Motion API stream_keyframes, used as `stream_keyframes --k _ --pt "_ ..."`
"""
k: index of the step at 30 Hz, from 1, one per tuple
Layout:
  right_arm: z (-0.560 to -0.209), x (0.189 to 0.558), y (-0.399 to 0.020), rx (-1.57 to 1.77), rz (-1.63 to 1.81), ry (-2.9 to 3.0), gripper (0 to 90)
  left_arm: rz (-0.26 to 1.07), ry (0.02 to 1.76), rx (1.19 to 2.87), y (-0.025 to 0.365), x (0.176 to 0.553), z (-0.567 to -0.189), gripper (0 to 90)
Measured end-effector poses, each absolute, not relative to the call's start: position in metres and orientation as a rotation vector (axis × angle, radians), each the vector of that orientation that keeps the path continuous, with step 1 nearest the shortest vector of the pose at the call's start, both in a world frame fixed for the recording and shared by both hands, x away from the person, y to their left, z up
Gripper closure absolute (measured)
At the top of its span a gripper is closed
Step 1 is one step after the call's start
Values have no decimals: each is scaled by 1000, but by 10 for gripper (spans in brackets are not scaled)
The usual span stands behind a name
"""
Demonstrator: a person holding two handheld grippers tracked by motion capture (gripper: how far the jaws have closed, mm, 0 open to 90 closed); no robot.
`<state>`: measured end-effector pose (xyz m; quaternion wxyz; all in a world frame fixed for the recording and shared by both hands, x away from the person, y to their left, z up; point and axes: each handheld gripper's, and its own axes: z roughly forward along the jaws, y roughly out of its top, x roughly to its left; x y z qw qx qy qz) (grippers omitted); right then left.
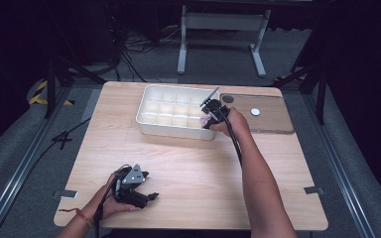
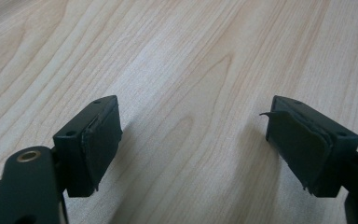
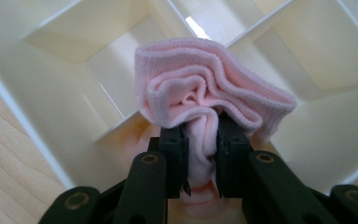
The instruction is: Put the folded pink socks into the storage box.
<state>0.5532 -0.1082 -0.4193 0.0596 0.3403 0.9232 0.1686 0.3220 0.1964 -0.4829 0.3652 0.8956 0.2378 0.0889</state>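
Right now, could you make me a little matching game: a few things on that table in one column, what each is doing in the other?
Things:
1. left gripper
2. right gripper
3. pink cloth
4. white divided tray

States:
A. pinched and bunched above a tray compartment
B. jaws apart over bare wood
C. jaws clamped on fabric
D. sitting on the table's far half

Pairs: 1-B, 2-C, 3-A, 4-D

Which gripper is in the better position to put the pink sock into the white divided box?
The right gripper. It is already shut on the pink sock, directly over a compartment of the white divided box. The left gripper rests open near the table's front edge, holding nothing.
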Motion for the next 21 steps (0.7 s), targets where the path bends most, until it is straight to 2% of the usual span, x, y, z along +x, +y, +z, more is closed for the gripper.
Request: stream_keyframes --k 6,12,13,21 --pt "-418 552 -108 1023 518 2789 727 228 612 2304 196 322 -483 184" --pt "-408 549 -112 1046 573 2779 603 227 615 2300 196 322 -483 183" --pt "-406 549 -114 1047 581 2772 618 227 615 2300 196 322 -483 184" --pt "-383 545 -129 1058 699 2741 571 227 615 2300 196 322 -483 184"
